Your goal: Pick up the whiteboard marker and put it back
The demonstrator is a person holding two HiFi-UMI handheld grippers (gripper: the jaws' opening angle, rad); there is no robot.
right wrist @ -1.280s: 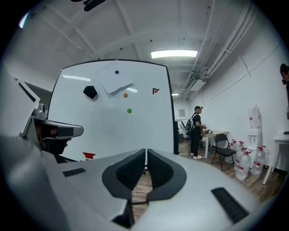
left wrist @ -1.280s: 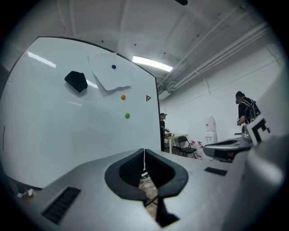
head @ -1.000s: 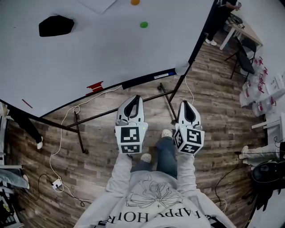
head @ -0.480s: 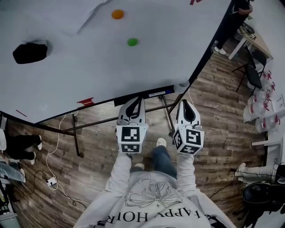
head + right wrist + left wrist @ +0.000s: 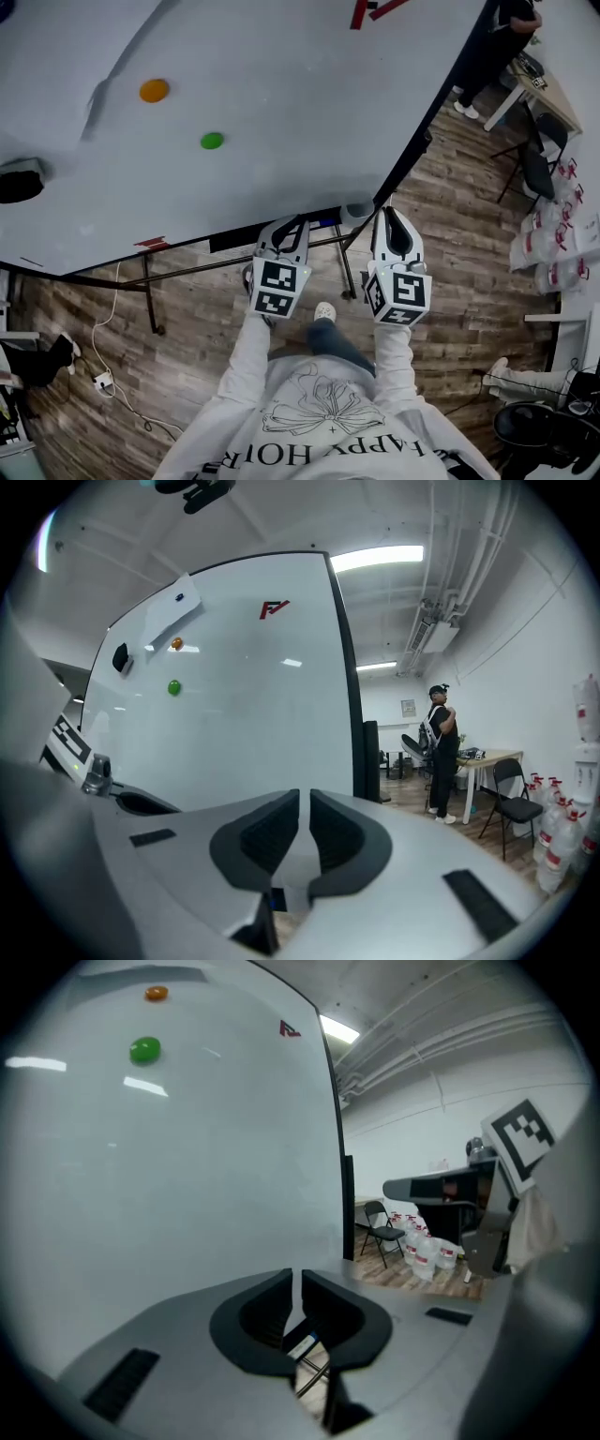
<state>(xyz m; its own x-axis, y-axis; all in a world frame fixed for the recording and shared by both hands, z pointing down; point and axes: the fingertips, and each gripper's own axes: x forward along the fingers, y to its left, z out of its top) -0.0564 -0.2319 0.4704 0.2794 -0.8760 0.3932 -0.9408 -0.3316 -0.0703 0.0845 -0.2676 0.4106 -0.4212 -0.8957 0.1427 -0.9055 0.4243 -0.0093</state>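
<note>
- Step in hand: the approach. Nothing is picked up yet; both grippers hover in front of the lower edge of the whiteboard [image 5: 281, 103], which stands on a frame on the wooden floor.
- The left gripper [image 5: 291, 225] has its jaws together with nothing between them; its tips are at the black tray [image 5: 234, 240] under the board.
- The right gripper [image 5: 390, 214] likewise has its jaws drawn together and empty, its tips near the board's lower corner, just past the tray's end.
- The whiteboard marker [image 5: 306, 1342], white with a blue end, appears to lie along the tray. In the left gripper view it shows through the gap just below and ahead of the left jaws; from the right jaws it lies off towards the left gripper.
- Next move, as I judge it: the left jaws are the better placed. They must open first, then come down so the marker's barrel sits crosswise between them, and only then close.
- The risk is nudging the marker along or off the narrow tray with shut tips.
</note>
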